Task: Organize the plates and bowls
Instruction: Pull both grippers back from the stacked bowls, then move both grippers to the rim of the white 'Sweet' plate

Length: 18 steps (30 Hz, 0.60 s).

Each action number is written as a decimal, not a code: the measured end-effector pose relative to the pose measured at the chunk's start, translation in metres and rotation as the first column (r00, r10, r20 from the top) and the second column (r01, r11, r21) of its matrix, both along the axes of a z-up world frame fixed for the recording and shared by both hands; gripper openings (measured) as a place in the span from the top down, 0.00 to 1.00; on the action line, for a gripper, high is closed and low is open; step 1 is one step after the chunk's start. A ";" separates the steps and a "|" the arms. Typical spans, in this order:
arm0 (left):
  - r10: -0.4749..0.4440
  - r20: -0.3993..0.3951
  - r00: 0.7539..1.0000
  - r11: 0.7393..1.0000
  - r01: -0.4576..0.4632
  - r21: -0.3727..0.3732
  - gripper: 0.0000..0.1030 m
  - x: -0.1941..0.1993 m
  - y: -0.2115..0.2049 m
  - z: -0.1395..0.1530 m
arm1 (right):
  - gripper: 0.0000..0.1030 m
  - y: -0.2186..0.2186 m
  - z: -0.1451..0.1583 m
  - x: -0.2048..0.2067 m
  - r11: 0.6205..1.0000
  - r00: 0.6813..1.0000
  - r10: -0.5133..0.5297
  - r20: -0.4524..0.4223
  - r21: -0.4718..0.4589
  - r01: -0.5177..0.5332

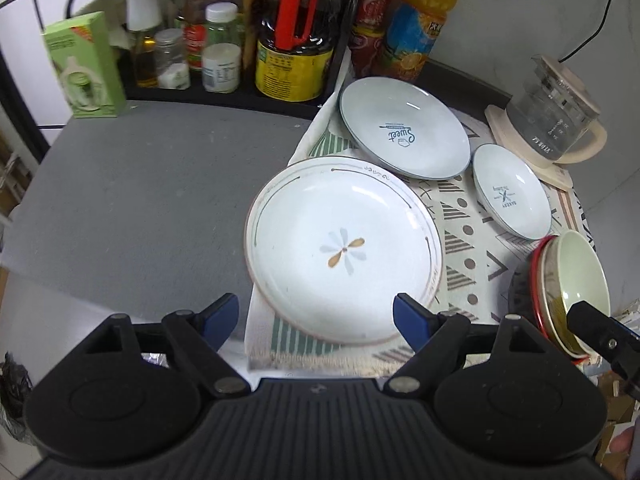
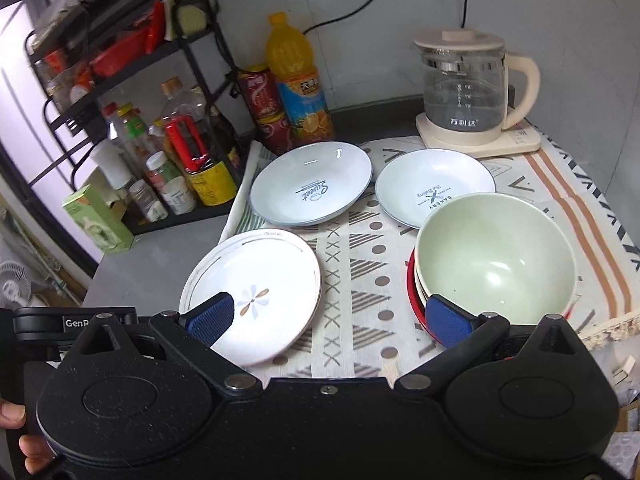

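**Here: both tools spread wide above the dishes**

Close in, left tool [image 1: 316, 316] released, blue pads wide, nothing between them, poised over the near rim of the flower plate [image 1: 344, 252]. Right tool [image 2: 326, 316] likewise released and empty, its left pad over that same plate, its right pad at the rim of the green bowl [image 2: 496, 256], which is nested in a red-rimmed bowl [image 2: 412, 292].

Further out on the patterned cloth [image 2: 352, 264]: a plate reading "Sweet" [image 2: 312, 184], and just beside it a smaller plate reading "BAKERY" [image 2: 436, 188]. Behind, a glass kettle [image 2: 464, 92] with Chinese characters printed low on its body. "GenR…" readable on the other device at the left in the right wrist view.

Flower plate overhanging the cloth's left edge onto bare grey desk [image 1: 140, 200]. Open desk to the left, bounded behind by a green carton [image 1: 84, 64] and a rack of bottles [image 1: 224, 40].
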<state>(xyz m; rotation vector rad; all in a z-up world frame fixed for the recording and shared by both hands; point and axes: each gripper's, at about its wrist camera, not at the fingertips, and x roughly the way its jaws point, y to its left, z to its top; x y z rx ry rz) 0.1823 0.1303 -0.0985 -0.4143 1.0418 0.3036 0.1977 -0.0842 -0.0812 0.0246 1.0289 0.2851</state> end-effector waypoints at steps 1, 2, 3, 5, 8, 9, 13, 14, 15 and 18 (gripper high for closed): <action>-0.010 -0.006 1.000 1.000 0.010 -0.006 0.20 0.008 0.003 -0.003 | 0.00 0.002 -0.004 0.005 1.000 1.000 -0.016 -0.004 -0.004 0.016; -0.025 -0.011 1.000 1.000 0.024 -0.010 0.20 0.016 0.006 -0.005 | 0.00 0.004 -0.008 0.010 1.000 1.000 -0.028 -0.008 -0.012 0.028; -0.038 -0.011 0.999 0.999 0.038 -0.011 0.20 0.024 0.009 -0.007 | 0.00 0.007 -0.011 0.014 0.999 0.999 -0.038 -0.010 -0.018 0.037; -0.058 -0.007 0.998 0.998 0.058 -0.008 0.20 0.039 0.016 -0.009 | 0.00 0.013 -0.017 0.023 0.998 0.998 -0.057 -0.013 -0.025 0.057; -0.080 0.000 0.997 0.997 0.080 -0.021 0.20 0.060 0.026 -0.012 | 0.00 0.021 -0.025 0.038 0.996 0.996 -0.085 -0.011 -0.033 0.085; -0.092 0.006 0.996 0.995 0.092 -0.025 0.20 0.066 0.029 -0.013 | 0.00 0.024 -0.027 0.043 0.995 0.996 -0.092 -0.010 -0.034 0.091; -0.128 0.002 0.992 0.992 0.128 -0.020 0.20 0.090 0.039 -0.017 | 0.01 0.036 -0.038 0.063 0.993 0.993 -0.116 -0.010 -0.032 0.116; -0.131 -0.001 0.991 0.991 0.131 -0.021 0.20 0.096 0.042 -0.019 | 0.01 0.039 -0.041 0.068 0.992 0.992 -0.122 -0.012 -0.030 0.122; -0.134 -0.005 0.991 0.991 0.134 -0.021 0.20 0.102 0.044 -0.022 | 0.02 0.042 -0.044 0.072 0.991 0.992 -0.127 -0.013 -0.029 0.127; -0.151 -0.017 0.988 0.988 0.150 -0.020 0.20 0.120 0.052 -0.030 | 0.02 0.050 -0.055 0.084 0.990 0.990 -0.140 -0.019 -0.029 0.140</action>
